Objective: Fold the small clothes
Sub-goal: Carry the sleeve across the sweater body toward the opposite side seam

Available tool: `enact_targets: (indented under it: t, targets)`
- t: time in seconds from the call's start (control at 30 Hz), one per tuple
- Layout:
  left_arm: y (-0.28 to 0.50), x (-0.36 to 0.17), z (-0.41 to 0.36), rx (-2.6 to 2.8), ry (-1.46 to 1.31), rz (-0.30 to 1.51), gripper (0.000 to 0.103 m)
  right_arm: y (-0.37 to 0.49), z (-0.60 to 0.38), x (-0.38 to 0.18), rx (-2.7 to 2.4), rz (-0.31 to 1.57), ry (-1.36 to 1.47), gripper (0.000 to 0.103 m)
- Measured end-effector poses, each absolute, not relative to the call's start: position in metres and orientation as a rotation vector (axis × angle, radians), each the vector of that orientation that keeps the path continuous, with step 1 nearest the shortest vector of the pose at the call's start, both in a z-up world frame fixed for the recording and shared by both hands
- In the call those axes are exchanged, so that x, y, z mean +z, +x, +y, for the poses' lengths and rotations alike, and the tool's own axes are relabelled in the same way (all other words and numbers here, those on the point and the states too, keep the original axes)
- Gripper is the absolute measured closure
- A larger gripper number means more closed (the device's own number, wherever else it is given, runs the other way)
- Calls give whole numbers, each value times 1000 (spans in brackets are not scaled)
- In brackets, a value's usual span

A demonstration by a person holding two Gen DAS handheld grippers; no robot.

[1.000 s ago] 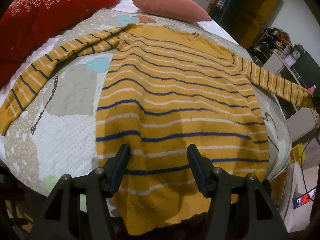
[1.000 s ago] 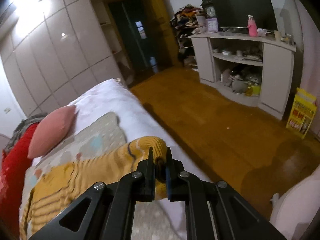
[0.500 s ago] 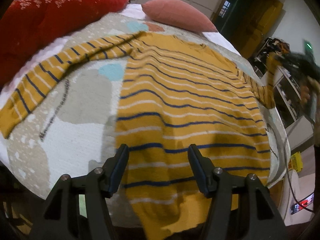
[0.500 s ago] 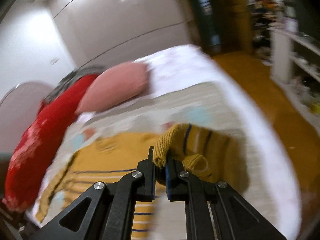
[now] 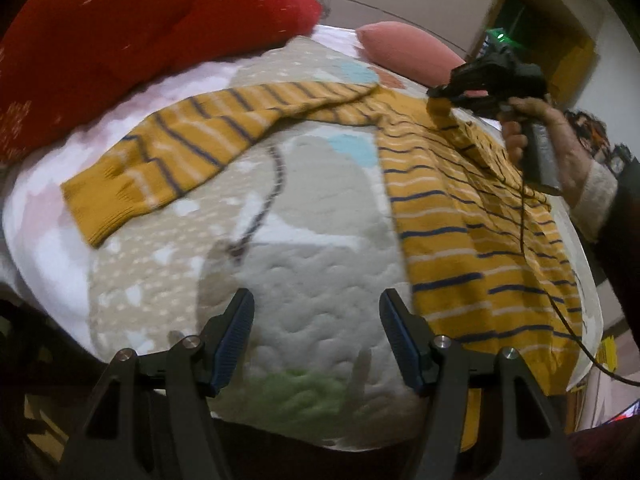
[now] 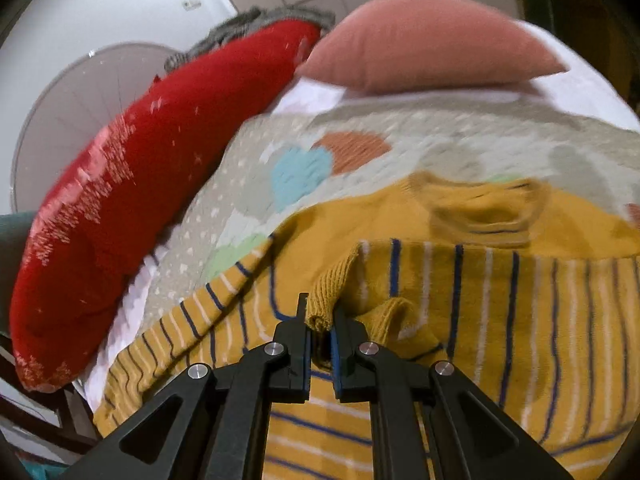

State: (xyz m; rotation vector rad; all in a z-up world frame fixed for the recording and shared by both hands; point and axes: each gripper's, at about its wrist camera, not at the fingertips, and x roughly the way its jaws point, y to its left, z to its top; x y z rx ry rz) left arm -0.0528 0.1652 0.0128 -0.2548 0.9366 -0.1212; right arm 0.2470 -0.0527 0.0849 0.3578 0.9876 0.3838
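Observation:
A mustard sweater with blue and white stripes (image 5: pixel 472 216) lies flat on a quilted bed cover (image 5: pixel 304 248). Its left sleeve (image 5: pixel 176 152) stretches out to the left. My right gripper (image 6: pixel 320 320) is shut on the ribbed cuff of the right sleeve (image 6: pixel 332 292) and holds it over the sweater's chest, below the collar (image 6: pixel 484 212). It also shows in the left wrist view (image 5: pixel 440 96), with the sleeve folded across the body. My left gripper (image 5: pixel 316 340) is open and empty over the bare quilt, left of the sweater's hem.
A red patterned cushion (image 5: pixel 120 40) lies along the left of the bed and a pink pillow (image 5: pixel 404 52) at its head. A black cable (image 5: pixel 560 300) hangs from the right gripper across the sweater. A doorway (image 5: pixel 532 20) stands beyond.
My right gripper has carried the sleeve cuff from the bed's right edge inward over the sweater's chest. My left gripper has moved left, off the hem and over the bare quilt.

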Motion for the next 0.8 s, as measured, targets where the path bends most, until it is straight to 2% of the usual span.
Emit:
enact_targets:
  t: [0.2,0.27,0.3,0.4,0.47,0.53,0.6,0.67,0.73,0.8]
  targets:
    - [-59,13,181,-116,-297,909,39,255,-14,61,362,1045,269,94]
    - [-60,14,184,-118,-318,900,39,255,-1,63,375,1044,231,91]
    - [-60,14,186,-117,-328,899,39,253,5,64,380,1040,204,88]
    - [-61,13,191,-122,-376,898,39,245,25,74,452,1015,149,69]
    - [-63,14,193,-115,-389,897,39,238,40,82,552,1006,135,68]
    - [-66,17,194,-102,-382,895,39,229,58,91,654,1005,108,62]
    - [-71,20,196,-84,-376,887,39,216,66,108,755,990,112,62]
    - [-75,23,201,-71,-384,877,34,207,54,127,757,936,131,60]
    - [-79,24,208,-55,-397,866,32,205,31,138,685,897,142,49]
    - [-81,22,215,-46,-416,863,32,205,2,141,562,876,125,49]
